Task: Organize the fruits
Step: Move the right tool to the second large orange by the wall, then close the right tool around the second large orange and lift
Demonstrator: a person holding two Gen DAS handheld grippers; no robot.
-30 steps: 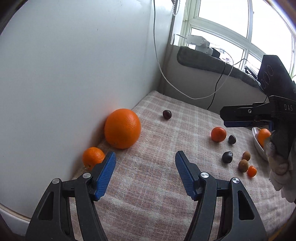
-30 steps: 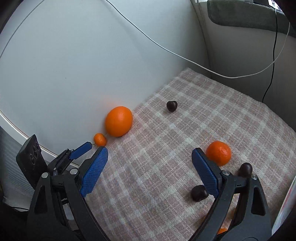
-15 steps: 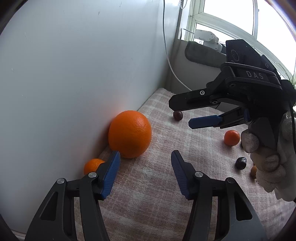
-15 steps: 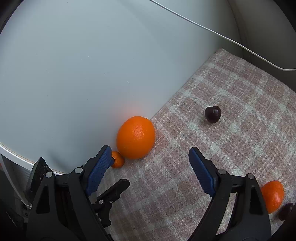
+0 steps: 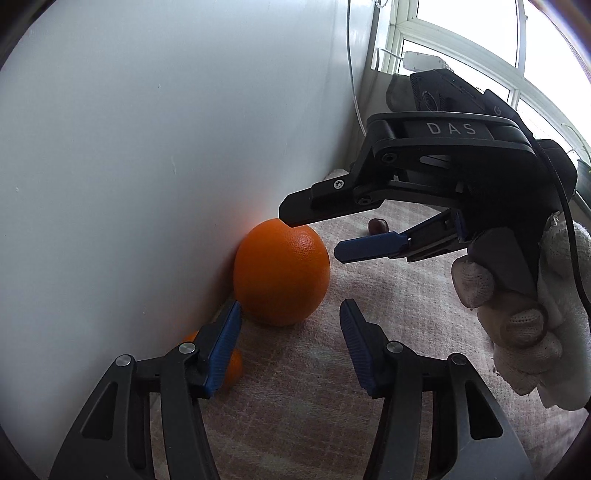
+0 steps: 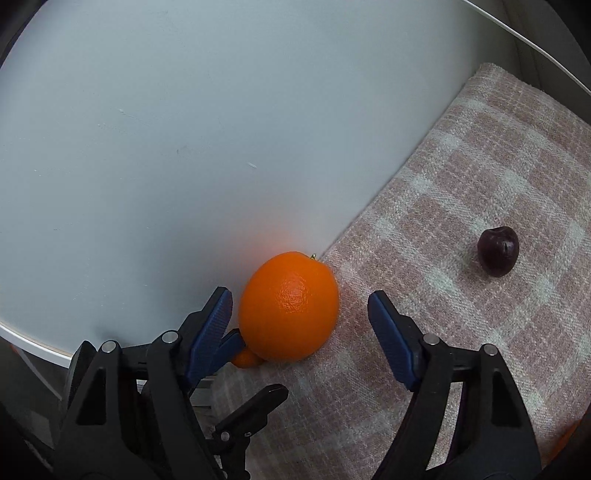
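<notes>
A large orange (image 5: 282, 271) (image 6: 290, 306) rests on the checked cloth (image 5: 391, 325) against the white wall. My right gripper (image 6: 298, 297) (image 5: 312, 236) has its jaws on either side of the orange; they are closing and the pads stand clear of the skin. My left gripper (image 5: 290, 308) (image 6: 262, 365) sits just short of the same orange, jaws closing with nothing between them. A small orange (image 5: 232, 365) (image 6: 245, 359) lies by the wall, half hidden behind the left gripper's left finger. A dark plum (image 6: 498, 251) (image 5: 378, 224) lies farther back on the cloth.
The white wall (image 6: 184, 147) bounds the cloth on the left. A gloved hand (image 5: 517, 325) holds the right gripper. A white cable (image 6: 517, 33) hangs along the wall. A window (image 5: 461, 33) is at the back right. A sliver of orange fruit (image 6: 569, 439) shows at the lower right edge.
The right gripper swung left and down across the cloth to the large orange and narrowed its jaws. The left gripper edged closer to that orange, and its jaws narrowed too.
</notes>
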